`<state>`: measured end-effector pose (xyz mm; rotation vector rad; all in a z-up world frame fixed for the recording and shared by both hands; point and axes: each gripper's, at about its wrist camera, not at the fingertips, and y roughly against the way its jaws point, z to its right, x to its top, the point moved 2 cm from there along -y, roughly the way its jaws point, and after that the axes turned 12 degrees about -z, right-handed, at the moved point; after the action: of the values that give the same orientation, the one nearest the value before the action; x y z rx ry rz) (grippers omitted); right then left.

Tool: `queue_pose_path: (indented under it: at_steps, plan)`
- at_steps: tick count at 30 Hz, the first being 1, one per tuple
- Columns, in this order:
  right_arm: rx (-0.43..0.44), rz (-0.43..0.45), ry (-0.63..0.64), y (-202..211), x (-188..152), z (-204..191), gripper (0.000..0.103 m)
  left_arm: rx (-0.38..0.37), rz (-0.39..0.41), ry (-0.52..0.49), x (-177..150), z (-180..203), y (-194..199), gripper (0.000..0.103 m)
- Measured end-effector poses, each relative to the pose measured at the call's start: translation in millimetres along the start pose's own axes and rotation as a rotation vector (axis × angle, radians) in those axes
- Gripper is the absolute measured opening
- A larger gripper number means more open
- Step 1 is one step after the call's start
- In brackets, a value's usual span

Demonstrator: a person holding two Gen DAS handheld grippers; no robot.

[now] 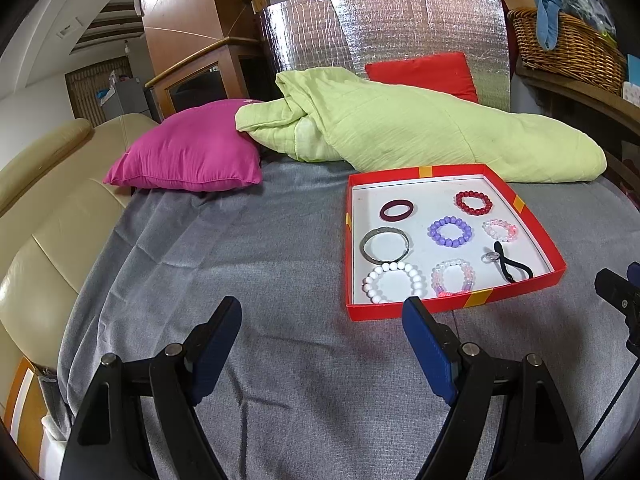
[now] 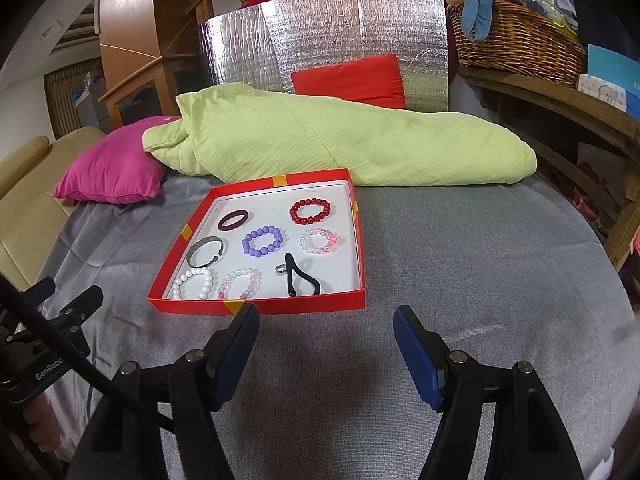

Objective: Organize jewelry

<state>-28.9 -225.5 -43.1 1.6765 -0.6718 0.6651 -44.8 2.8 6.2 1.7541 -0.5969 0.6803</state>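
Both grippers, left gripper & right gripper, hover w/ fingers released, empty, before red tray; we'd approach low, pick one bracelet at a time.

Even, bright indoor light, soft shadows, glare on the foil panel, sharp focus, strong fisheye bending at dark corners.

The red cardboard tray's near wall is hiding part of the white bead bracelet. The right gripper is showing only 1 finger at the frame's edge. The small silver ring is showing no readable detail.
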Motion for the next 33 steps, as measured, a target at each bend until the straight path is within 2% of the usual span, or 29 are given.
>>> queue_pose_path:
  at_steps: [33]
  plan:
    - [-0.001,0.0,-0.001,0.2,-0.4,-0.8,0.073,-0.006,-0.002,-0.012,-1.0,-0.1,1.6,0.083]
